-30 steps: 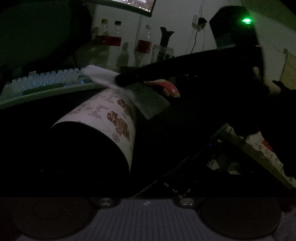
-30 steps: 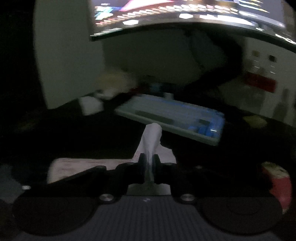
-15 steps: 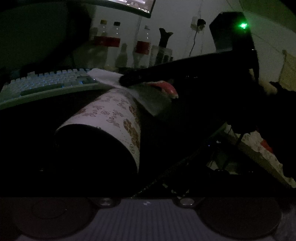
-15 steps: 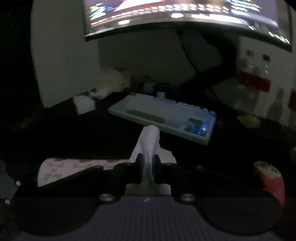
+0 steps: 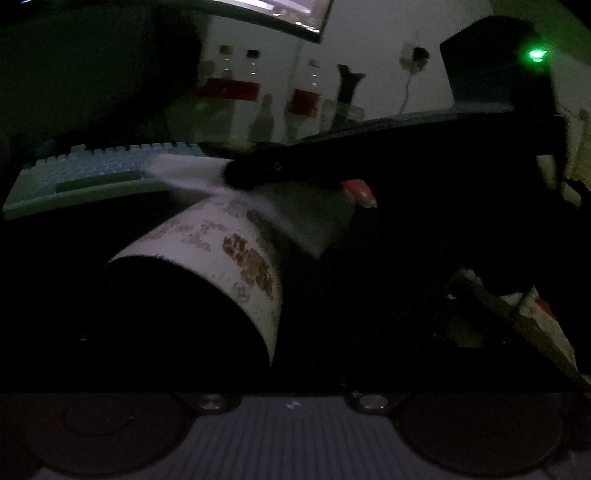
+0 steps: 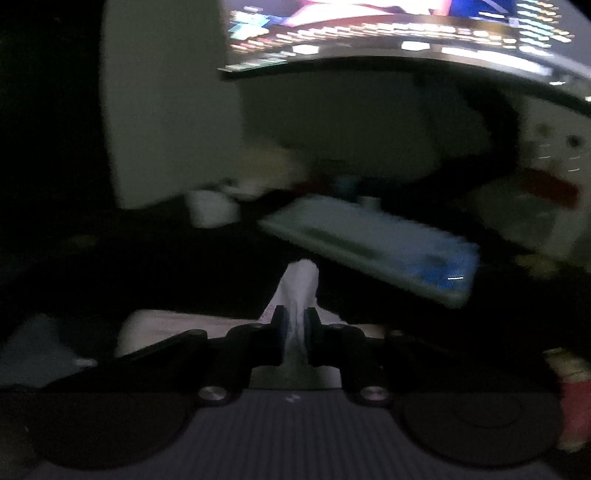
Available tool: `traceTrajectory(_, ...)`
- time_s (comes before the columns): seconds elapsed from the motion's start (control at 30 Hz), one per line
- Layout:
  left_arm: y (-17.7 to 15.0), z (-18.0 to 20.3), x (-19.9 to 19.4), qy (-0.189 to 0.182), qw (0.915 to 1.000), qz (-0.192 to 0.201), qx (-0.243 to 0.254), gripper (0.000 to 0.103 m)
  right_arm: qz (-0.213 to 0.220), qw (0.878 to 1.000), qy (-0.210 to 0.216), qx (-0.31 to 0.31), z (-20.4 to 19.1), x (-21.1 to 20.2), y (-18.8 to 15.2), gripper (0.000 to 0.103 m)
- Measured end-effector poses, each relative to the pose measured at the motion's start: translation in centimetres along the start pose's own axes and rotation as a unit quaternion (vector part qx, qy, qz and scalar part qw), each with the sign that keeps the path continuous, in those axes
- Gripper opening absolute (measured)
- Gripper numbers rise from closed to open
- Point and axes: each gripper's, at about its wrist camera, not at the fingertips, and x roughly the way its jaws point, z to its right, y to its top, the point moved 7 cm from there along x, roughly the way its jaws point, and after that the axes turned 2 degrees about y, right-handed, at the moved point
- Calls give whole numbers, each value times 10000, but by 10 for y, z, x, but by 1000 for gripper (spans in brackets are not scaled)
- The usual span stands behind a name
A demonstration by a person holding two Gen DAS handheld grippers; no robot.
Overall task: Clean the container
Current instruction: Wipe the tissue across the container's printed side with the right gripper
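A white paper container [image 5: 221, 243] with a brown print lies tilted close in front of the left wrist camera, its dark mouth toward me. My left gripper's fingers are lost in the dark around it, and it appears to hold the container. From the right, my right gripper [image 5: 236, 173] reaches over the container's upper side with a white tissue [image 5: 184, 173] pressed on the wall. In the right wrist view the jaws of the right gripper [image 6: 295, 325] are closing on the tissue [image 6: 299, 288], pads against it. The container [image 6: 166, 325] shows pale just below.
A pale backlit keyboard [image 5: 92, 173] lies behind on the dark desk. Bottles with red labels [image 5: 236, 88] stand by the wall, under a lit monitor [image 6: 406, 33]. A red snack cup [image 6: 572, 398] stands at the right, a small white box [image 6: 212, 210] at the back left.
The right gripper with the tissue has shifted a little to and fro over the container's wall, and its view has swung sideways. The container has hardly moved in the left view.
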Motion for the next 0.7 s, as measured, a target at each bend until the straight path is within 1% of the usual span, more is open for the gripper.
traceTrajectory(0.03,2,0,2,45,10000,16,-19,103,-25,9997,-214,86,10,5,1,9)
traceTrajectory(0.07,3,-1,4,78,10000,37,-34,103,-19,9995,-270,185,16,9,1,9)
traceTrajectory(0.13,4,-3,6,118,9999,79,-60,103,21,9996,-176,219,12,13,2,8)
traceTrajectory(0.17,5,-4,7,128,9998,99,-77,103,61,9998,-36,185,5,13,3,8)
traceTrajectory(0.3,6,-10,7,107,9997,171,-146,103,289,9962,817,-29,-34,7,4,8)
traceTrajectory(0.37,6,-13,6,94,9996,214,-170,103,366,9945,982,-89,-41,6,4,7)
traceTrajectory(0.47,4,-17,3,105,9994,286,-182,103,433,9972,607,-58,-24,9,2,6)
traceTrajectory(0.57,4,-20,3,176,9993,320,-112,103,377,9992,-29,108,7,15,2,6)
traceTrajectory(0.63,4,-22,4,263,9991,330,-61,103,410,9988,-155,237,17,15,2,6)
traceTrajectory(0.7,4,-25,3,282,9989,356,-55,103,479,9985,13,267,11,12,3,6)
